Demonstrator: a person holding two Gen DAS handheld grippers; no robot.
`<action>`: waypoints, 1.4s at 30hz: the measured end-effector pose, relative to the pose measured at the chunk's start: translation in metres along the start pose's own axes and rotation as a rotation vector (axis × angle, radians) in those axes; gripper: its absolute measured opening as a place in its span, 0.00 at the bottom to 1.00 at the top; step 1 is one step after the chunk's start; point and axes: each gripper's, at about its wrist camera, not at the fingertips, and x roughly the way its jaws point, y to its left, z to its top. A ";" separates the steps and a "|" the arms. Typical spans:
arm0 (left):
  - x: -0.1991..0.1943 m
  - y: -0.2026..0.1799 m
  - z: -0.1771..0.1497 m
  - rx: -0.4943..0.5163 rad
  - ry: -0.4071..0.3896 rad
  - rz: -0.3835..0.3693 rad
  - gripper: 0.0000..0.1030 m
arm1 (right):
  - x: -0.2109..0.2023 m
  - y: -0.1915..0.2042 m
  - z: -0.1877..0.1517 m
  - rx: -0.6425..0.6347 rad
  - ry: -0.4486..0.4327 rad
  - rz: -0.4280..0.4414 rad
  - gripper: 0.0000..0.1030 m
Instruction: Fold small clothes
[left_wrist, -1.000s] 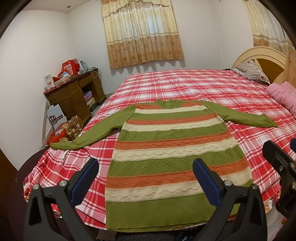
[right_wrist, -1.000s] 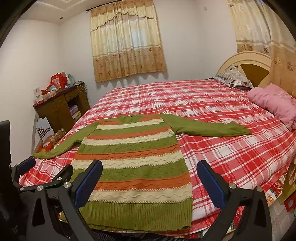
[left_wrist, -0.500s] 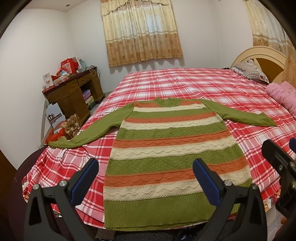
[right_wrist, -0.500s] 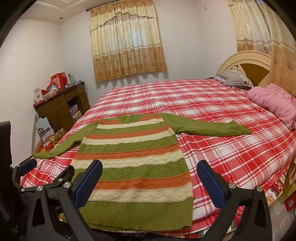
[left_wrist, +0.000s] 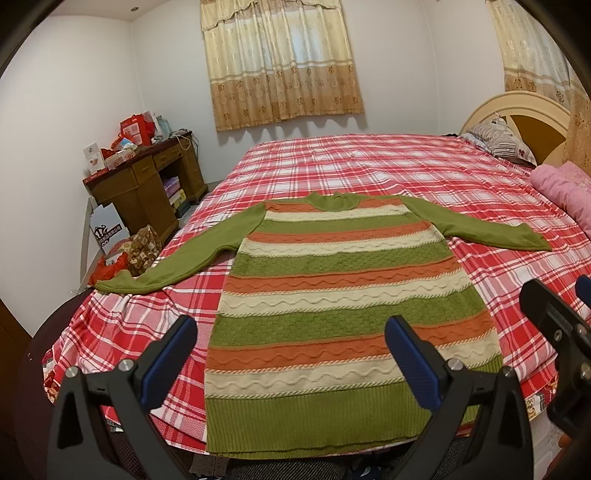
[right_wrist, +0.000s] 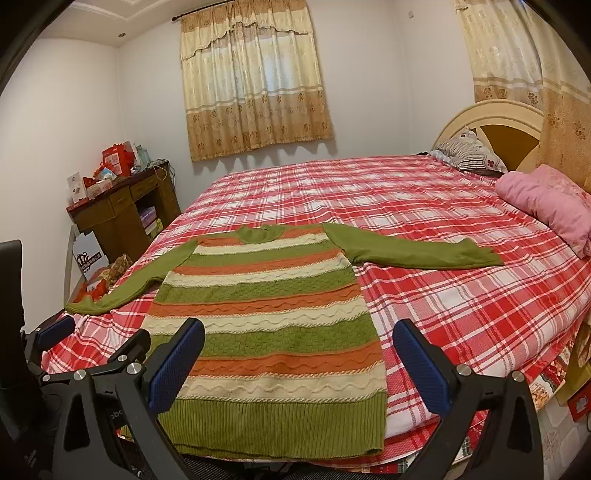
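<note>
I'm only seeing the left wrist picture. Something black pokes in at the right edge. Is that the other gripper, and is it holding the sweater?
Observer: Yes, that's it. The right wrist view shows the right gripper wide open and holding nothing. The sweater lies flat on the bed.
Operator: And the pink lump cut off at my right edge?
Observer: That's a bunched-up pink blanket. It lies on the bedspread, and its near end is clear of the sweater's sleeve.
</note>
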 end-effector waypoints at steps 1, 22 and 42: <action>-0.001 -0.001 -0.001 0.000 0.001 -0.001 1.00 | 0.000 0.001 -0.001 0.000 0.001 0.001 0.99; 0.004 0.000 0.001 0.000 0.009 -0.005 1.00 | 0.002 -0.002 0.002 0.003 0.007 0.004 0.99; 0.034 -0.002 -0.008 0.000 0.072 -0.030 1.00 | 0.028 -0.013 -0.005 -0.008 0.025 -0.058 0.99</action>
